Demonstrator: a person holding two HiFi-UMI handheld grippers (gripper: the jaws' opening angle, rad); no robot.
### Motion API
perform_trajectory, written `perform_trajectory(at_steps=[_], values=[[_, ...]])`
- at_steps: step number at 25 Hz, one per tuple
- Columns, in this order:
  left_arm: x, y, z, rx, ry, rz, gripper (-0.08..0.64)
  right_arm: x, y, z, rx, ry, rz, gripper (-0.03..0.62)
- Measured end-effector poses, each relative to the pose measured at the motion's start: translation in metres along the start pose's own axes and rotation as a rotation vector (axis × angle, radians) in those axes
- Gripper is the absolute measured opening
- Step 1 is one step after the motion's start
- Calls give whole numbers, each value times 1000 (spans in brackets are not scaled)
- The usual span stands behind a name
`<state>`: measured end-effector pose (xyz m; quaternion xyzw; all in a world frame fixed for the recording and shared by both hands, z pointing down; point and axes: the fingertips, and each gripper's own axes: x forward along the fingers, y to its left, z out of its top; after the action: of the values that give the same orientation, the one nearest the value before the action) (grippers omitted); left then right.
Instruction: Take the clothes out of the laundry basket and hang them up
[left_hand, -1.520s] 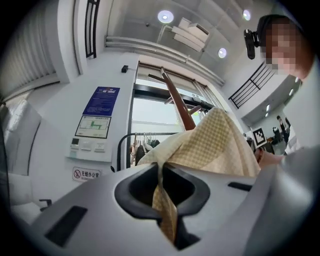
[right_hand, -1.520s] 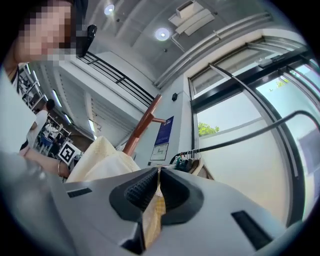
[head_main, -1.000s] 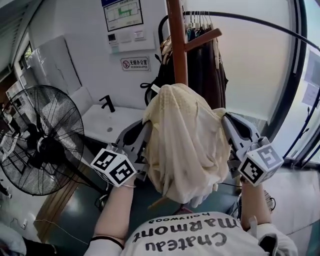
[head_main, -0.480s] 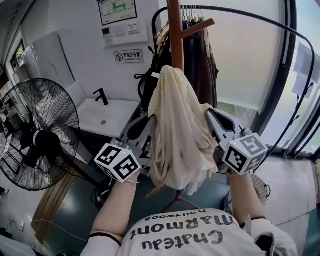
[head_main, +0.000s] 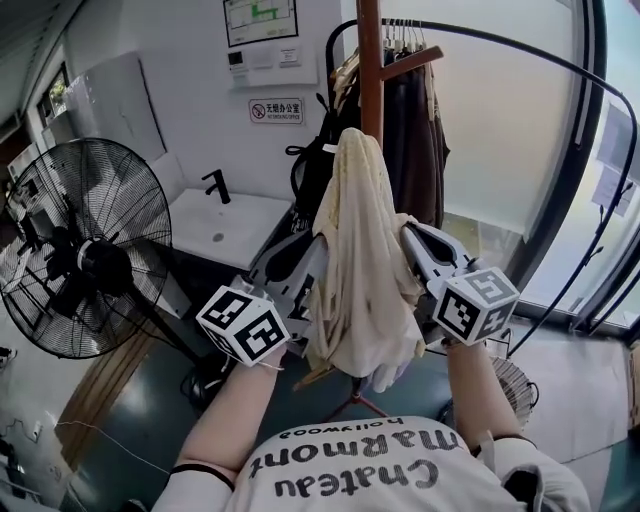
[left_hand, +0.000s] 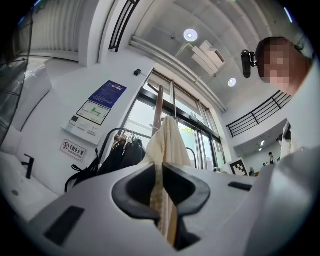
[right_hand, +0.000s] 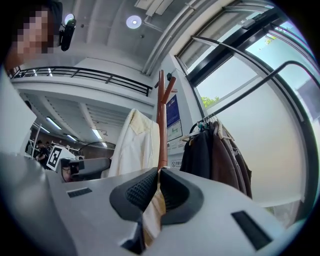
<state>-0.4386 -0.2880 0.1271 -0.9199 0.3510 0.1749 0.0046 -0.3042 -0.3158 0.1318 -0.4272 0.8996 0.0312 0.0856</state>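
A cream garment hangs long against the brown coat-stand pole, its top at a peg. My left gripper holds its left edge; the jaws are opening, with a strip of the cloth still between them. My right gripper is shut on the garment's right edge. In the left gripper view the fabric runs up from the jaws to the pole. In the right gripper view a fold is pinched between the ribbed pads, and the rest of the garment hangs beside the pole. No laundry basket is in view.
A large black floor fan stands at the left. A white basin counter with a black tap is behind it. Dark clothes hang on a curved black rail behind the pole. Glass panels close off the right side.
The garment was a wide bundle in front of the pole; it now hangs narrow and long against it. Both grippers have drawn closer together beside it.
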Motion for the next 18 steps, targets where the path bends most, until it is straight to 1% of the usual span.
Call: perform_trajectory(at_steps=[8,12,13,15,18], values=[[-13,-9,4,-8,-26,60,44,6,-3,-5,39,9,41,38],[-22,-15,-4,4,-15,108,43,-1,-4,0,15,1,54,40],[-25,-17,-7,1,-9,126,31,-4,-3,0,14,-1,60,40],[-31,-21,-15,-14,-5,159,31,-9,-3,1,25,-6,70,40],[-33,-33,-22,-23,-7,187,31,-19,-6,4,46,-24,80,40]])
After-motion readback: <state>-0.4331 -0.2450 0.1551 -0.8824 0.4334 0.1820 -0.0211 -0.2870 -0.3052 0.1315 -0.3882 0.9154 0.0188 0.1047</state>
